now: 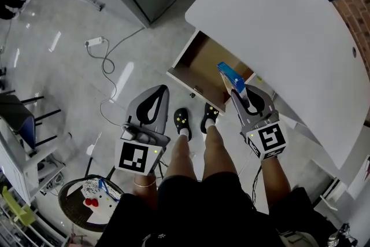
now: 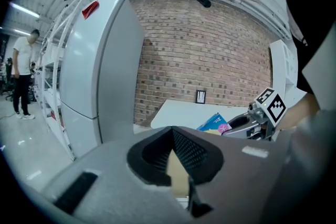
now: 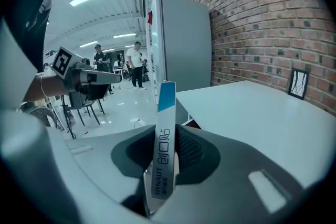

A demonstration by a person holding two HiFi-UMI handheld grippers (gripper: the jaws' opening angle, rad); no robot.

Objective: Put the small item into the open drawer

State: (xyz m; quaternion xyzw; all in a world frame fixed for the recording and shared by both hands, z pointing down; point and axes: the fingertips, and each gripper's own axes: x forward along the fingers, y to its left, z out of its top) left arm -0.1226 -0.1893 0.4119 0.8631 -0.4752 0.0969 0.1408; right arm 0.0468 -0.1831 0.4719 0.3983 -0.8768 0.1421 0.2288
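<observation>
Clamped on end between the jaws of the right hand-held gripper (image 3: pixel 167 131): one small box (image 3: pixel 164 155), blue-topped and white-sided, long axis running out along the jaws. Seen from the head view over the front right corner of the open drawer (image 1: pixel 199 61), not yet inside. From the box, drawer cavity just ahead and slightly left, so probably a short push forward and down before letting go. One drawer only, pulled out from under the white tabletop (image 1: pixel 277 26), brown inside, seemingly bare. Beside the drawer's front left corner, the left hand-held gripper (image 1: pixel 163 89), pinched together on nothing. Two hand-held grippers, one box; right hand the one placed for the drop.
</observation>
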